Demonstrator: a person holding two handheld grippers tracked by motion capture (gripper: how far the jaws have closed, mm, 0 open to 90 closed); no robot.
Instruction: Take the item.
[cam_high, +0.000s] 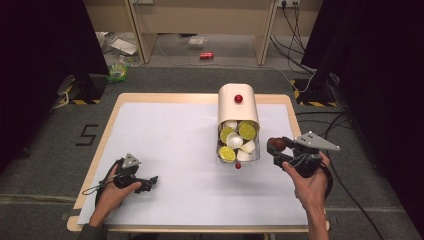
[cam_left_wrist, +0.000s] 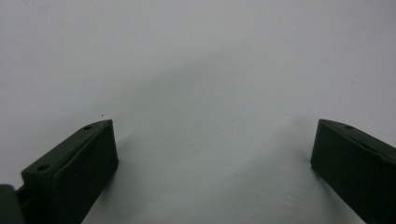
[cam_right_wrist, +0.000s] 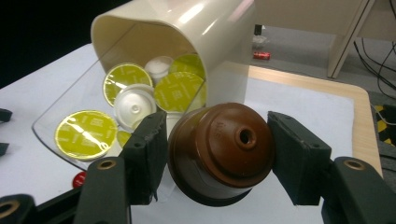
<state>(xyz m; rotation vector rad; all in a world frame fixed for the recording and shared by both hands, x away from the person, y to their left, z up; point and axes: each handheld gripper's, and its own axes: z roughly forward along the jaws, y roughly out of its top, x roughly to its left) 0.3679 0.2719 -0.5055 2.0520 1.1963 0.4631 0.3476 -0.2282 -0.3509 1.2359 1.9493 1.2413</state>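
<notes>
The right gripper (cam_high: 276, 151) is clamping a brown capsule (cam_right_wrist: 219, 149) between its jaws, holding it just above the white mat (cam_high: 165, 150), right beside the open mouth of the tipped cream bin (cam_high: 238, 107). Yellow-lidded and white capsules (cam_right_wrist: 135, 105) are lying inside that bin, behind its clear flap. The left gripper (cam_high: 145, 184) is resting low on the mat's near left side, jaws standing wide apart with nothing between them.
</notes>
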